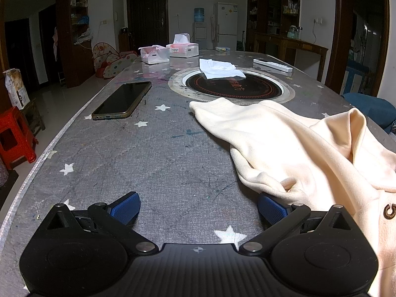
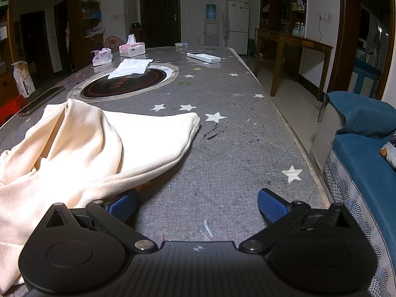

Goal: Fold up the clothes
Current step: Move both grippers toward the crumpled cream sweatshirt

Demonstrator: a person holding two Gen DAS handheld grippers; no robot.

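Note:
A cream sweatshirt (image 1: 297,148) lies rumpled on the grey star-patterned table (image 1: 148,163), with one sleeve stretched toward the round black hob. In the left wrist view it fills the right side. My left gripper (image 1: 198,208) is open and empty, its right blue finger (image 1: 271,209) touching the cloth's edge. In the right wrist view the sweatshirt (image 2: 81,146) fills the left side, with a sleeve tip pointing right. My right gripper (image 2: 198,205) is open and empty, its left blue finger (image 2: 122,206) partly under the cloth's edge.
A phone (image 1: 122,100) lies at the table's left. A white cloth (image 1: 220,68) rests on the round hob (image 1: 232,86). Two tissue boxes (image 1: 183,48) and a white remote (image 2: 203,57) sit at the far end. A blue sofa (image 2: 363,143) stands right of the table, a red stool (image 1: 14,136) left.

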